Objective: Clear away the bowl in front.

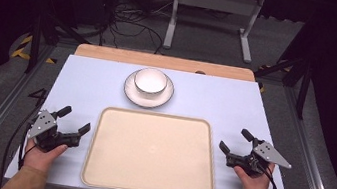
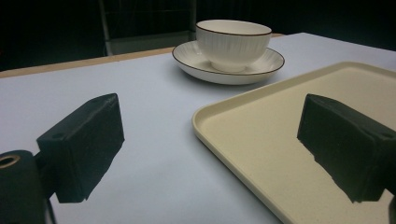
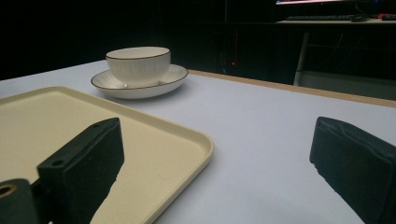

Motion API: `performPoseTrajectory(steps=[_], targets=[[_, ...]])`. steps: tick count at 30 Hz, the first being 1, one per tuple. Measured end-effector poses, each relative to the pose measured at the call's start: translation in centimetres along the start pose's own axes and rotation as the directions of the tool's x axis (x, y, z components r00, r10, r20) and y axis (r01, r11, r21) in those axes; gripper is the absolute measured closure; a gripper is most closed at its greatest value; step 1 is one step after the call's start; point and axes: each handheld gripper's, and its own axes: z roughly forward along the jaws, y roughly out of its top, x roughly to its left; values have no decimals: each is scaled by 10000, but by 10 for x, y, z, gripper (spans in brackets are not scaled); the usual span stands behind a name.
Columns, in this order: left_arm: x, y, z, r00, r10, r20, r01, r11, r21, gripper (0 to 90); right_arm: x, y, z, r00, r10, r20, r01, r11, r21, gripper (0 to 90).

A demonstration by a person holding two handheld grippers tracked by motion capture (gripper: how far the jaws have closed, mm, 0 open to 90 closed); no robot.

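A cream tray (image 1: 152, 153) is being carried at the table's (image 1: 86, 87) six o'clock; a white bowl (image 1: 151, 81) is being held by a saucer (image 1: 131, 94) at twelve o'clock.

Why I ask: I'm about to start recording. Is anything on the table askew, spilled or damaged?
Nothing stands out. The bowl sits upright, centred on its saucer, beyond the tray, which lies flat and square. The left gripper and right gripper are open beside the tray.
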Motion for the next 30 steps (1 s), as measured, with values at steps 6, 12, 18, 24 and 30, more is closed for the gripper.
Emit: performPoseTrajectory(steps=[6,12,18,24,30], targets=[[-1,2,-1,10000,18,4,-18,10000,-39,79,0,0,1,10000,22,-48,-21,10000,41,43],[-2,5,-1,10000,-17,68,18,9999,-112,112,-1,0,1,9999,90,-83,-90,9999,54,54],[-5,15,-3,9997,-70,244,78,9995,-317,159,-1,0,1,9999,99,-138,-97,9999,139,48],[-6,28,-6,9997,-168,201,175,9992,-368,169,-1,0,2,9998,59,-178,-56,9998,171,40],[-8,49,-13,9992,-209,346,234,9971,-722,172,-2,1,2,9998,165,-140,-163,9997,192,39]])
